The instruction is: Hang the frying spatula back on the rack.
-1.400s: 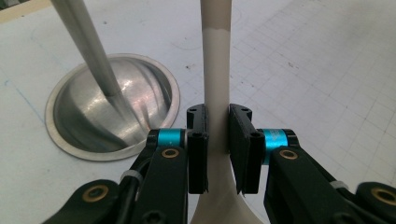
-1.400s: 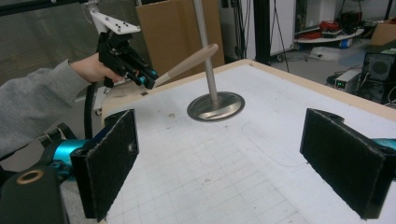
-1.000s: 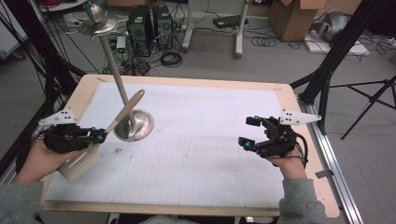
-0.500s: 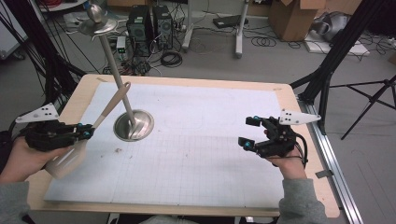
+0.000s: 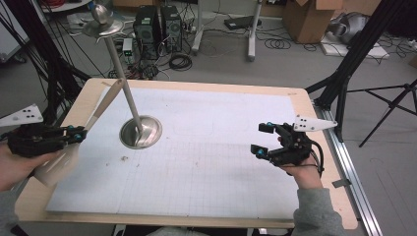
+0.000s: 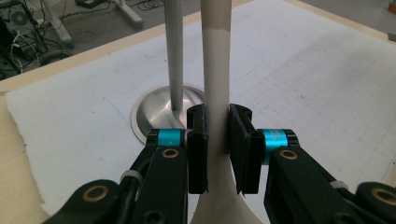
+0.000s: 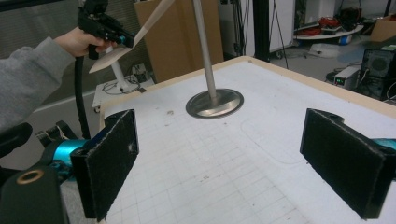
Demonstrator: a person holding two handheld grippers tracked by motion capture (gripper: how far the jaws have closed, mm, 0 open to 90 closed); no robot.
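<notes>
A beige spatula (image 5: 101, 110) is held by its handle (image 6: 217, 70) between the pads of my left gripper (image 5: 78, 133), at the table's left edge. Its flat blade points toward the person, and its thin end slants up close beside the pole. In the left gripper view my left gripper (image 6: 218, 140) is shut on the handle. The metal stand (image 5: 141, 132) has a round base and a tall pole (image 5: 120, 73), and it stands just right of the spatula. My right gripper (image 5: 262, 138) hovers open at the right, with its jaws (image 7: 233, 158) wide apart and nothing between them.
The wooden table (image 5: 196, 86) carries a white gridded mat (image 5: 221, 182). The stand's base (image 7: 215, 102) and pole rise from the mat's left half. Computers, cables, tripod legs and cardboard boxes stand on the floor behind the table.
My left gripper has carried the spatula left and a little up, away from the stand's base. The right gripper has stayed where it was.
</notes>
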